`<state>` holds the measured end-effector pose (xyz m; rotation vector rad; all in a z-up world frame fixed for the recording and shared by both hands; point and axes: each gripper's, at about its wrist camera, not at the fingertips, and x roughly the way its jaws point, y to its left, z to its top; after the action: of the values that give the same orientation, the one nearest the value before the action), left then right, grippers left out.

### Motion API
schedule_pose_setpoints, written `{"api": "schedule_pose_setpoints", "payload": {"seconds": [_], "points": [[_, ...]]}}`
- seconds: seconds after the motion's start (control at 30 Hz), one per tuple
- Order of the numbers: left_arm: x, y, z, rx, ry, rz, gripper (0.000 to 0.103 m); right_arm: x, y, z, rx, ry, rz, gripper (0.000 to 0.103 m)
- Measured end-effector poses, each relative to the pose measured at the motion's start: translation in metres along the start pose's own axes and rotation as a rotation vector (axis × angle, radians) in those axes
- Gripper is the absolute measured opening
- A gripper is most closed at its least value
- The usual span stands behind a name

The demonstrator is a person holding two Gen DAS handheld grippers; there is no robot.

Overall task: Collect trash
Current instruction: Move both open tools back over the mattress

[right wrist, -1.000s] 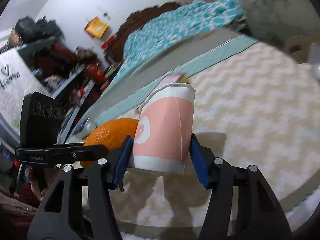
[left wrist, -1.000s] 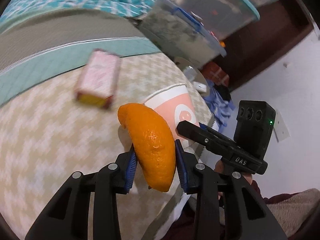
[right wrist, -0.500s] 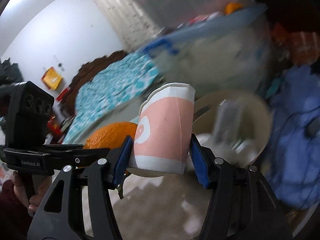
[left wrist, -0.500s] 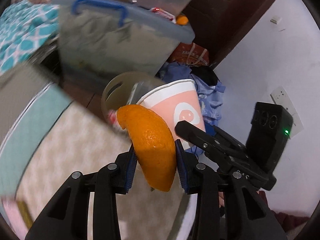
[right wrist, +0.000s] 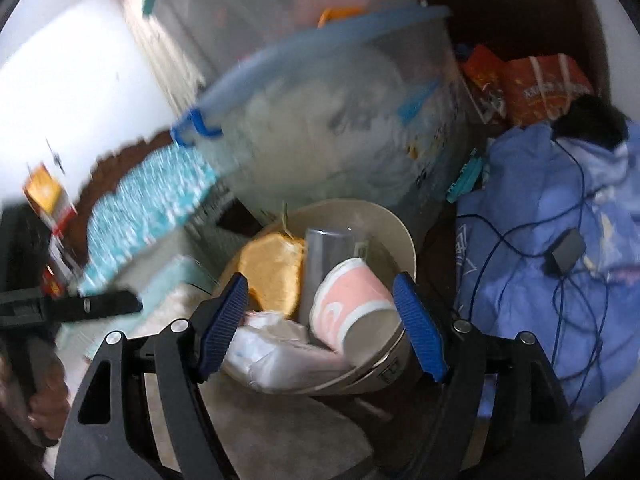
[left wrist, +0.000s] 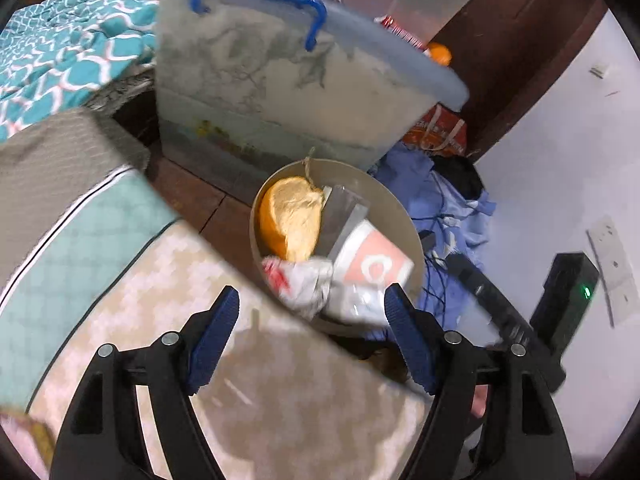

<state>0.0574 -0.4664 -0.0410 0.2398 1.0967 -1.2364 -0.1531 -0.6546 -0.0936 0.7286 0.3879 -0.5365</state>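
A round beige bin (left wrist: 404, 216) stands on the floor beside the bed. In it lie the orange peel (left wrist: 292, 220), the pink paper cup (left wrist: 376, 264) on its side, a clear plastic cup (left wrist: 340, 216) and crumpled white wrappers (left wrist: 308, 284). My left gripper (left wrist: 310, 336) is open and empty above the bed edge, just short of the bin. In the right wrist view the bin (right wrist: 392, 224) holds the peel (right wrist: 272, 272), the pink cup (right wrist: 352, 304) and the wrappers (right wrist: 280, 356). My right gripper (right wrist: 320, 328) is open and empty right over the bin.
A large clear storage box with a blue lid and handle (left wrist: 280, 92) stands behind the bin. Blue clothes with a cable (right wrist: 552, 240) lie on the floor to the right. The bed with a chevron cover (left wrist: 120, 300) is at the left. An orange bag (right wrist: 536, 88) lies by the dark wooden wall.
Both grippers swung from the bed to over the bin and opened. The orange peel dropped from the left gripper and the pink cup from the right; both now lie in the bin.
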Motion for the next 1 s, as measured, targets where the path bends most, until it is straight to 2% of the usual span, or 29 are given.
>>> {"api": "schedule_pose_setpoints", "payload": {"seconds": [0.1,0.17,0.27,0.37,0.53,0.67,0.73,0.8,0.87,0.93,1.0], "points": [[-0.032,0.008,-0.037,0.004,-0.003,-0.029,0.071,-0.015,0.018,-0.013,0.019,0.018,0.102,0.074],[-0.05,0.015,-0.064,0.012,0.007,-0.025,0.071,-0.016,0.032,-0.019,-0.004,0.041,0.149,0.07],[-0.074,0.029,-0.108,0.011,0.018,0.02,0.071,-0.013,0.075,-0.038,-0.065,0.105,0.234,0.059],[-0.103,0.048,-0.15,-0.024,0.005,0.078,0.071,0.003,0.122,-0.065,-0.114,0.211,0.32,0.05],[-0.17,0.09,-0.218,-0.141,-0.076,0.175,0.071,0.028,0.197,-0.119,-0.181,0.386,0.442,0.049],[-0.242,0.145,-0.274,-0.324,-0.164,0.266,0.072,0.034,0.253,-0.162,-0.27,0.481,0.498,0.051],[-0.275,0.178,-0.299,-0.465,-0.217,0.251,0.072,0.036,0.275,-0.179,-0.307,0.514,0.51,0.051],[-0.315,0.222,-0.326,-0.648,-0.307,0.225,0.072,0.033,0.294,-0.192,-0.347,0.52,0.517,0.051],[-0.339,0.248,-0.345,-0.76,-0.386,0.196,0.072,0.03,0.32,-0.2,-0.395,0.53,0.541,0.051],[-0.357,0.262,-0.363,-0.817,-0.449,0.177,0.072,0.032,0.36,-0.209,-0.477,0.553,0.591,0.051],[-0.362,0.264,-0.371,-0.815,-0.469,0.203,0.072,0.041,0.405,-0.222,-0.587,0.566,0.633,0.05]]}}
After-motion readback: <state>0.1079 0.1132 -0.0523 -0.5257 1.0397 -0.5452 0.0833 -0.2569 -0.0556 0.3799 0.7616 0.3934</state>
